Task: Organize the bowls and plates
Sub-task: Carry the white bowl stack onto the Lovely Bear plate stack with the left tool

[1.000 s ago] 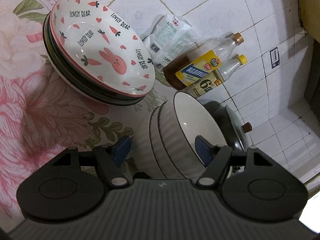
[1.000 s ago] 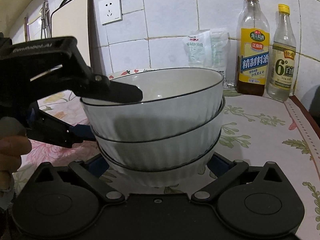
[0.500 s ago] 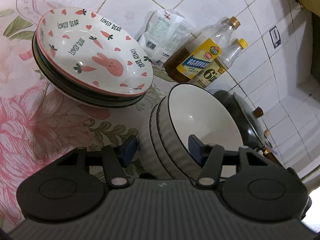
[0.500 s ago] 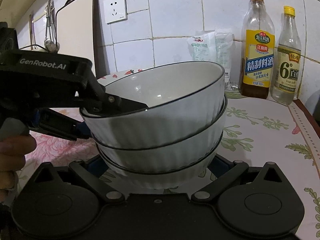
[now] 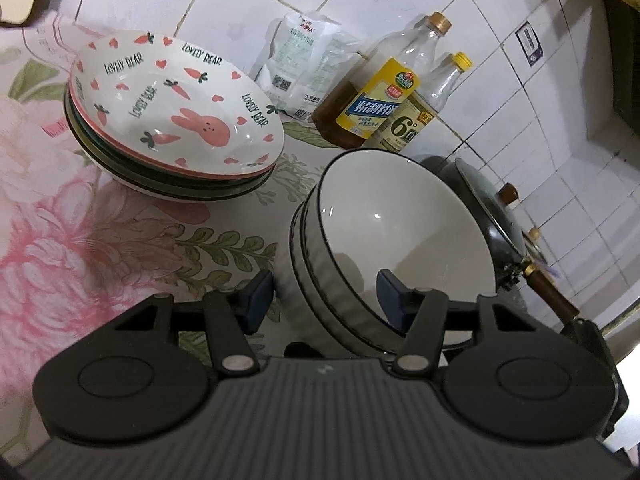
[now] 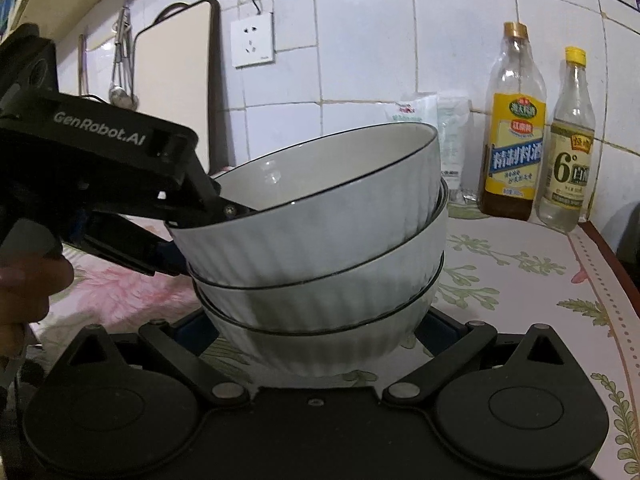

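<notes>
On the flowered tablecloth (image 6: 520,280) stand three white ribbed bowls nested in one stack. The top bowl (image 6: 320,208) is tilted, its rim raised toward 9 o'clock in the right wrist view, and it is empty inside. The left gripper (image 5: 320,294) has that raised rim: one finger reaches inside the bowl, the other lies against the outer wall, the jaws about half open across the wall. The lower bowls (image 6: 320,300) sit level beneath it. The right gripper (image 6: 316,330) straddles the base of the stack, a blue pad showing on each side; whether the pads press on the bottom bowl cannot be told.

At 10 o'clock in the left wrist view sits a stack of plates (image 5: 172,128), the top one printed with a pink rabbit, carrots and hearts, nothing on it. Two bottles stand at 1 o'clock by the tiled wall: a cooking wine bottle (image 5: 376,100) roughly a quarter full of brown liquid, and a vinegar bottle (image 5: 416,120) beside it, with a white packet (image 5: 300,68) to their left.

Only the left view shows the plates and a dark lidded pan (image 5: 488,208) behind the bowls. Only the right view shows the wall socket (image 6: 253,40), a cutting board (image 6: 172,88) and the person's hand (image 6: 28,292).
</notes>
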Demonstrator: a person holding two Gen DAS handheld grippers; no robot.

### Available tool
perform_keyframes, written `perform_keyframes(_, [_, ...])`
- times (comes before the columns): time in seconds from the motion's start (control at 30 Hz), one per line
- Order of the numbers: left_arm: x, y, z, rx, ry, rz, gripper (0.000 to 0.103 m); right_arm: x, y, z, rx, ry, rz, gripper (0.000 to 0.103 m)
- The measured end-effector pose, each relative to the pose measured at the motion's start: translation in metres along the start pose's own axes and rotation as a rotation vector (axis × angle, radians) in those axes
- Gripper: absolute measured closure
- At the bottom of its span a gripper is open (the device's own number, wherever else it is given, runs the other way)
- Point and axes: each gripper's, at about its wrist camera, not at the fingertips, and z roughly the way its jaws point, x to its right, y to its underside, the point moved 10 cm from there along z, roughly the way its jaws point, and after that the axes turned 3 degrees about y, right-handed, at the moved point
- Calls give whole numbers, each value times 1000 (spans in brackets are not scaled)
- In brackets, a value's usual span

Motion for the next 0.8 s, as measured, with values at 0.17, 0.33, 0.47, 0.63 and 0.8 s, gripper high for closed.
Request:
perform_keyframes(0.17, [7,-6,-23,18,-7,6,48,-12,-12,-11,12,-22,1,0])
perform_keyframes(0.33, [10,-16,-45,34,-23,23,48,-26,-26,-13,7,-38,15,0])
perform_keyframes(0.47, [6,-26,-57,47,-43,25,48,-36,-39,-11,-2,-52,23,0])
perform_keyframes(0.63, [-1,-42,-67,66,-89,58,48,-49,-56,-1,3,-68,-1,0])
perform_keyframes(0.8, [-13,-66,-72,96,-102,47,48,-56,-76,15,14,-84,6,0])
